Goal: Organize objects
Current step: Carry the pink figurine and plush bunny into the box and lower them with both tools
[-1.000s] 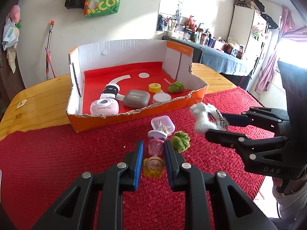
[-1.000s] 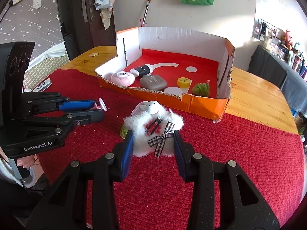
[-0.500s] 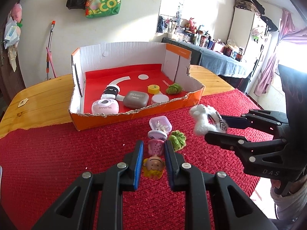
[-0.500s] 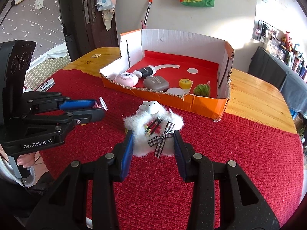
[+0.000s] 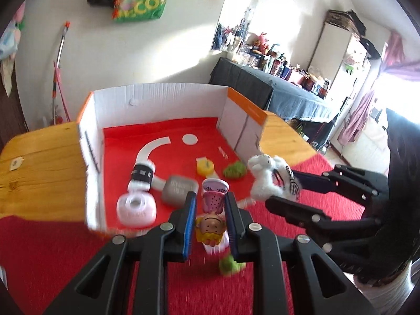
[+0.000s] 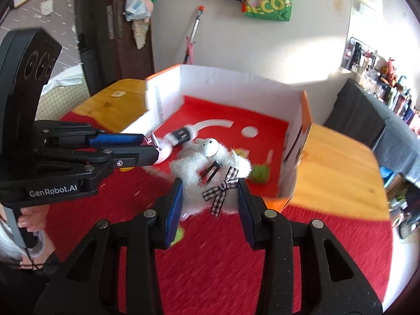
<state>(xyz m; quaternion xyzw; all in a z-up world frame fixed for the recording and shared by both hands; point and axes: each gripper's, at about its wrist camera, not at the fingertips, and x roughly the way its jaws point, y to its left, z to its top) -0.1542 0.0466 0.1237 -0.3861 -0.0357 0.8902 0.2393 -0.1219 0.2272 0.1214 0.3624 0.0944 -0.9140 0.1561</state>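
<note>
Fingers of the left gripper (image 5: 209, 224) pinch a small doll (image 5: 210, 227), head toward the camera, raised above the red mat (image 5: 52, 257). At its 2 o'clock the right gripper (image 6: 209, 204) clasps a fluffy white sheep (image 6: 210, 173) with a checked bow. Beyond both, at 12 o'clock, stands the open cardboard box (image 5: 157, 99) holding a grey case (image 5: 178, 190), a yellow cap (image 5: 205, 166) and a green pompom (image 5: 235, 169).

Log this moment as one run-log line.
left gripper: shut on doll | right gripper: shut on fluffy white sheep toy | both near open cardboard box | green pompom on red cloth
</note>
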